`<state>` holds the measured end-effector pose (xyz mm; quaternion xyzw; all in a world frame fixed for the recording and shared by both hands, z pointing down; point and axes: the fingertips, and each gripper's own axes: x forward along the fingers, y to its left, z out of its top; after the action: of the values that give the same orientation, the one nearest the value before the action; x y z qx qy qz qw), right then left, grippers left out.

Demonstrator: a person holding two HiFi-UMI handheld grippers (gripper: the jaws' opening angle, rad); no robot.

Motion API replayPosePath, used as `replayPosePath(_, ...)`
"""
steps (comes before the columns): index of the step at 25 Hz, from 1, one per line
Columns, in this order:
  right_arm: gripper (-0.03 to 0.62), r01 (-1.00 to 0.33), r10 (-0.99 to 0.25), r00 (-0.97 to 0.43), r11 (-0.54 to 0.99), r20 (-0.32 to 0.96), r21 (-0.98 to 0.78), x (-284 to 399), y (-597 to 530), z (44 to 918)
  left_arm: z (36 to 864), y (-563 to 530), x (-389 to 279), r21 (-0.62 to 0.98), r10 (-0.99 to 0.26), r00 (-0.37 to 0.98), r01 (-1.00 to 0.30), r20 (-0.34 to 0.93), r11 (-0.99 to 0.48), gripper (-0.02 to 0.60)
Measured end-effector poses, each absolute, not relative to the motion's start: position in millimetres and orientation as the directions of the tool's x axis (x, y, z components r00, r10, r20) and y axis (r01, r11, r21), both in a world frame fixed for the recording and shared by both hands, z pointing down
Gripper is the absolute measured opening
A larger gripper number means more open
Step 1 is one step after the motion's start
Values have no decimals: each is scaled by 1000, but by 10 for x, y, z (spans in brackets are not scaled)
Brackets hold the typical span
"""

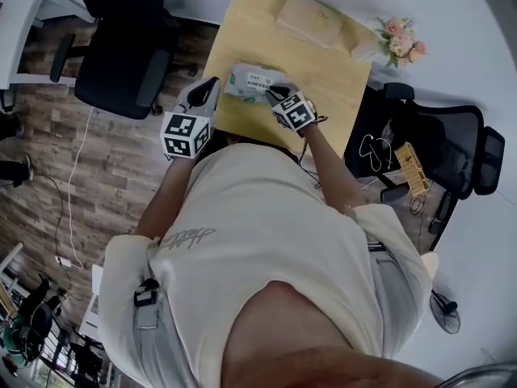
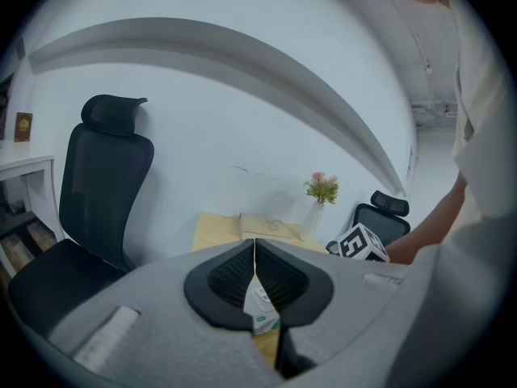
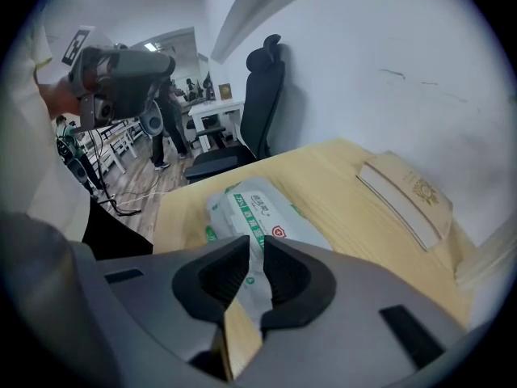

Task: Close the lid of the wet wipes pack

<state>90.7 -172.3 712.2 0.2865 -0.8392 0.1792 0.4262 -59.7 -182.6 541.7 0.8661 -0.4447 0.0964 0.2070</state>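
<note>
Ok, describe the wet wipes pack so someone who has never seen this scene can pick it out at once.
Find the light wooden table against the white wall; the wet wipes pack lies near its front edge. It is the only soft white plastic packet with green print, unlike the flat tan box and the vase of flowers at the far side.

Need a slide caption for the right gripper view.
Right gripper, jaws nearly together, at the wet wipes pack on the table.
</note>
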Motion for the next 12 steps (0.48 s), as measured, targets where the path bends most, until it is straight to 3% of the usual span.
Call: replayPosePath(12,38,-664,-304,-394,747,868,-40,918,-1691,7403,5552,-1831,-719,292,-737,572,-819,360,-493,17)
